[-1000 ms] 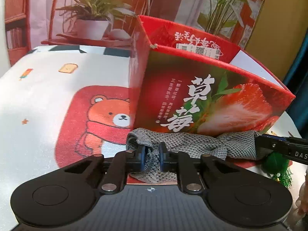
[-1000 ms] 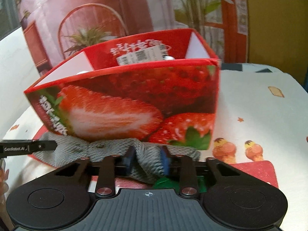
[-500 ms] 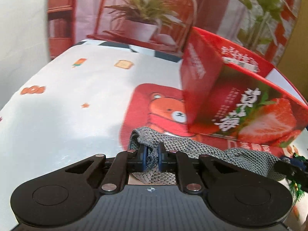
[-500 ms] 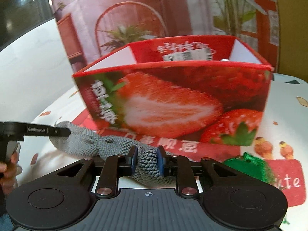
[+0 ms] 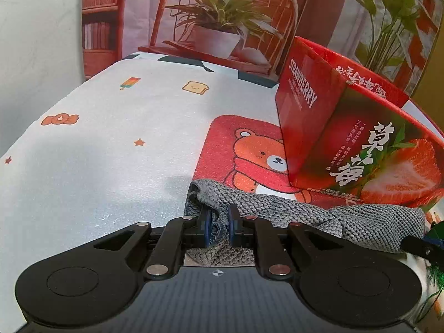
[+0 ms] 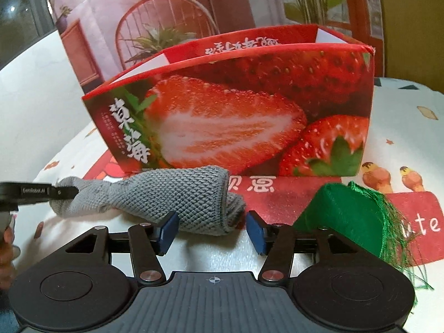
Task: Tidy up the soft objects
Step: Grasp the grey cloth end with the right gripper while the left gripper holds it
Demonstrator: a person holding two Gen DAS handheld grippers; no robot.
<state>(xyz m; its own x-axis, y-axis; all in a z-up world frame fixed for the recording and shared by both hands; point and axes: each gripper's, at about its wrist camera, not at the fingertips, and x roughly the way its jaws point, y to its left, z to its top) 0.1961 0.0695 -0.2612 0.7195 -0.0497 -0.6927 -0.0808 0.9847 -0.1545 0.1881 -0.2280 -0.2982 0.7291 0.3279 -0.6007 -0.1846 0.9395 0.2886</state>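
Pinching one end of the gray knit cloth (image 5: 277,208) with the left gripper (image 5: 219,223); jaws clamped tight on a bunched fold, fabric visible between the blue pads. Right gripper (image 6: 211,227) opening, pads standing clear on either side of the cloth's other, rolled end; cloth between the jaws but not pressed.

Landmark: strawberry box (image 6: 236,116), open top, standing on the printed table cover (image 5: 111,138).

- Cloth lying on the table just in front of the box's long printed face, close to its base, touching or not cannot be told.
- Long axis of cloth running parallel to that face, twisted and narrowed near the left-held end, fuller and folded over at the right end.
- Left-held end reaching past the box's left corner; free end roughly below the middle of the face.
- Green tasselled fabric (image 6: 360,222) on the table to the right of the cloth, in front of the box's right half, partly under the right gripper's finger.

Judgement: cloth now controlled by left hand only, so left hand nearer in effect. Box opening up and behind the cloth from both grippers; likely next need a lift over the near wall, or a regrip at the free end. Risk: single-end hold letting the loose end drag or catch on the box rim.
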